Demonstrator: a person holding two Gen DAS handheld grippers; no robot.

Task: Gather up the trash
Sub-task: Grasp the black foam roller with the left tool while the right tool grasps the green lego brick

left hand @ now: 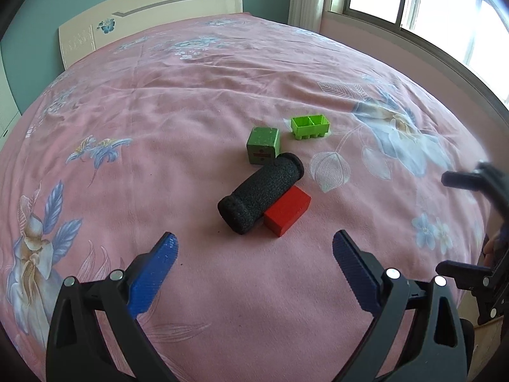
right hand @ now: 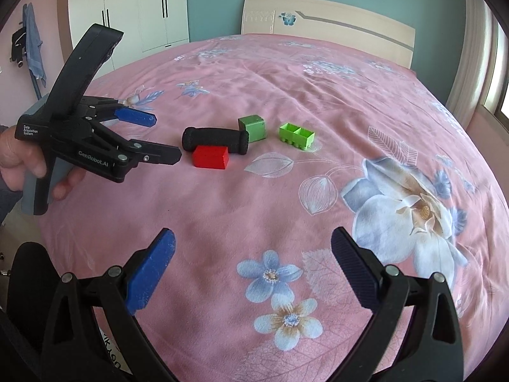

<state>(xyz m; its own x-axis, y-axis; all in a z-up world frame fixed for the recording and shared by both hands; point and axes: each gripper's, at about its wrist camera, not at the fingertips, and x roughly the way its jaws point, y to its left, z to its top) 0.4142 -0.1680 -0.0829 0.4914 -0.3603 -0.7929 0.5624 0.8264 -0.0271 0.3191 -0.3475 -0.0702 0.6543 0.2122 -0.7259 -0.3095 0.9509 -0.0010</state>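
Observation:
On the pink floral bed cover lie a black foam roll (left hand: 260,195) (right hand: 215,139), a red block (left hand: 287,210) (right hand: 211,156) touching it, a dark green cube (left hand: 263,145) (right hand: 252,128) and a light green two-cell tray (left hand: 310,126) (right hand: 296,136). My left gripper (left hand: 254,251) (right hand: 165,137) is open, just short of the roll and red block, nothing between its blue fingers. My right gripper (right hand: 253,248) hovers open and empty nearer the bed's foot; part of it shows at the left wrist view's right edge (left hand: 470,222).
The bed cover (left hand: 159,127) (right hand: 350,95) spreads wide around the small pile. A headboard (right hand: 331,22) stands at the far end, a white wardrobe (right hand: 127,6) behind it to the left, a window (left hand: 429,3) on the right. A hand (right hand: 19,159) holds the left gripper.

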